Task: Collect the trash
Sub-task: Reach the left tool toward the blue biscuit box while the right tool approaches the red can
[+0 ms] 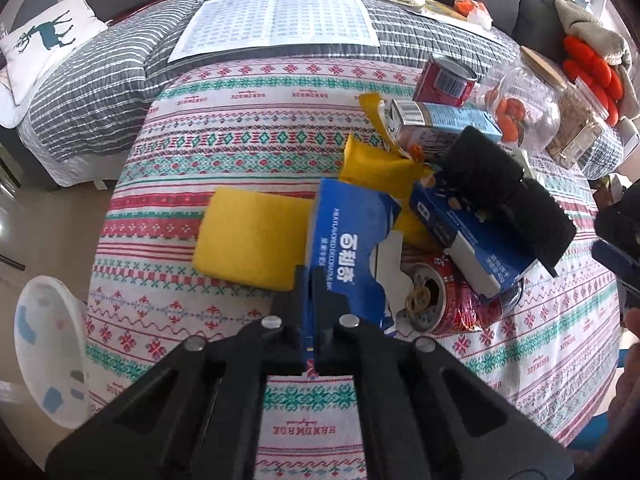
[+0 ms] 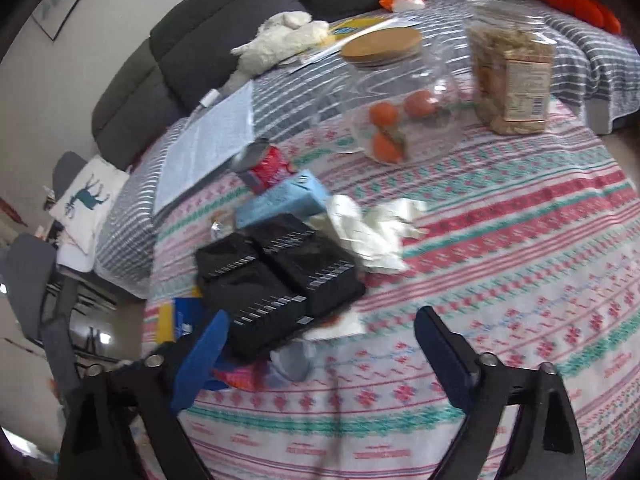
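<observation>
From my left camera, my left gripper (image 1: 307, 280) pinches the near edge of one torn blue wrapper (image 1: 352, 240). I count two yellow sponges (image 1: 250, 236), two red cans (image 1: 448, 300) and one black tray (image 1: 508, 192) on the table (image 1: 200, 140).

From my right camera, my right gripper (image 2: 320, 332) is spread wide, with the near end of the tray and some trash between its fingers but nothing pinched. One crumpled white paper (image 2: 372, 228) lies further off, right of the tray.

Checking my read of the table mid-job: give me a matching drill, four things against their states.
Things:
1. left hand-held gripper
2. right hand-held gripper
3. red can
4. glass jar

States:
A. lying on its side, top open
B. open, nothing between its fingers
C. cork lid on, orange fruit inside
D. shut on the torn blue box

Pairs: 1-D, 2-B, 3-A, 4-C
</observation>
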`<state>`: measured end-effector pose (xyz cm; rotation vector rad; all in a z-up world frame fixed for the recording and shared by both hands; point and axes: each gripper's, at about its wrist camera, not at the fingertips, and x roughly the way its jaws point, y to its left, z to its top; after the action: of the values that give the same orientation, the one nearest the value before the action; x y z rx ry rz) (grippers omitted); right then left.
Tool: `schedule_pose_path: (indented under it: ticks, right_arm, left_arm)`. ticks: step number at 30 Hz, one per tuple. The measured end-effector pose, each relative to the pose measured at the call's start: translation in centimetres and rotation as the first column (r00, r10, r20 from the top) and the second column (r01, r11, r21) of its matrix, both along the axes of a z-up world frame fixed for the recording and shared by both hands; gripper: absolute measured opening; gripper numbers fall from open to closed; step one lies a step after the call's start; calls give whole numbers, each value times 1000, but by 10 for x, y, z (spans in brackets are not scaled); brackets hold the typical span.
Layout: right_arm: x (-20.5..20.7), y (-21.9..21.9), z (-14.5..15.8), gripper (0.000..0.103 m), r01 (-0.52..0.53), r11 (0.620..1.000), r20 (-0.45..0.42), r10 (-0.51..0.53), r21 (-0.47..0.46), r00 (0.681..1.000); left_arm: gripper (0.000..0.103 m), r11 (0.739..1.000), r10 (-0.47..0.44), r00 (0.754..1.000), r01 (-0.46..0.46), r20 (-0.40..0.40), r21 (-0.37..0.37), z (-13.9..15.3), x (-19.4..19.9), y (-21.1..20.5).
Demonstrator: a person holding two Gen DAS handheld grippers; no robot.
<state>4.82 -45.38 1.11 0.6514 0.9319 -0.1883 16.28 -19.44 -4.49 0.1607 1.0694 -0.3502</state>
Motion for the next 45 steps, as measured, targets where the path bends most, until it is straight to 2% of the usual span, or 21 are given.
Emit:
schedule_pose_path:
  ticks: [4,6,7,8,9,11,12,13,17,25,27,28,31,36,37,43,45]
  right_arm:
    - [16,13,2,85,-35,999,10,34,4,999]
    - [20,16,-4,85,-41,999,13,41,13,999]
    - [21,17,-8,85,-41,999,7,41,21,999]
    - [23,17,-13,85,-40,999,-1,40,28,999]
    - [26,17,-18,85,-37,999,-14,38,33,999]
    - [31,16,-29,85,-37,998,-41,39,45,998]
    - [32,16,-33,77,-36,998,-51,38,56,998]
    - [34,14,-36,76,-37,997,-57,41,72,998]
    - [30,11,-36,75,-35,997,-69,41,75,997]
    - [5,-1,-28,75,-4,998,-85,9,59,996]
    - [1,-3,-30,79,10,998,-96,-4,66,995]
    - [-2,-3,-30,80,17,998,-107,-11,61,994]
    - [-5,2,-32,82,15,999,-145,-10,34,989]
    - [-7,17,-29,83,-8,999,-144,13,35,990]
    - [-7,20,-29,83,-10,999,-141,15,35,990]
    - [3,34,-38,83,-14,999,-171,23,51,985]
    - [5,36,-39,83,-14,998,-178,23,56,984]
  left_arm:
    - [4,999,-15,999,14,-29,-35,2,-1,7]
    - [25,999,-19,999,17,-40,-39,3,-1,9]
    - [48,999,-18,999,16,-44,-41,3,-2,10]
    - [62,999,-14,999,12,-46,-48,3,-2,12]
    - [63,998,-9,999,6,-44,-61,3,-3,14]
    - [63,998,-3,999,-1,-51,-69,4,-1,16]
    - [63,997,1,999,-4,-51,-72,4,0,16]
    - [63,997,3,999,-7,-50,-76,5,1,16]
    - [63,997,-6,999,2,-53,-80,2,4,10]
    - [63,999,-38,998,38,-44,12,-18,5,-19]
    - [54,999,-41,999,42,-27,32,-18,4,-21]
    - [39,998,-39,999,40,-17,45,-17,3,-21]
    - [18,998,-32,999,31,8,54,-12,3,-16]
    - [8,1000,-19,1000,19,-25,-10,-4,2,1]
    - [0,1000,-18,999,18,-28,-12,-4,1,3]
    - [1,996,-22,995,13,-94,-93,0,-4,24]
    - [14,995,-27,994,16,-107,-103,0,-7,29]
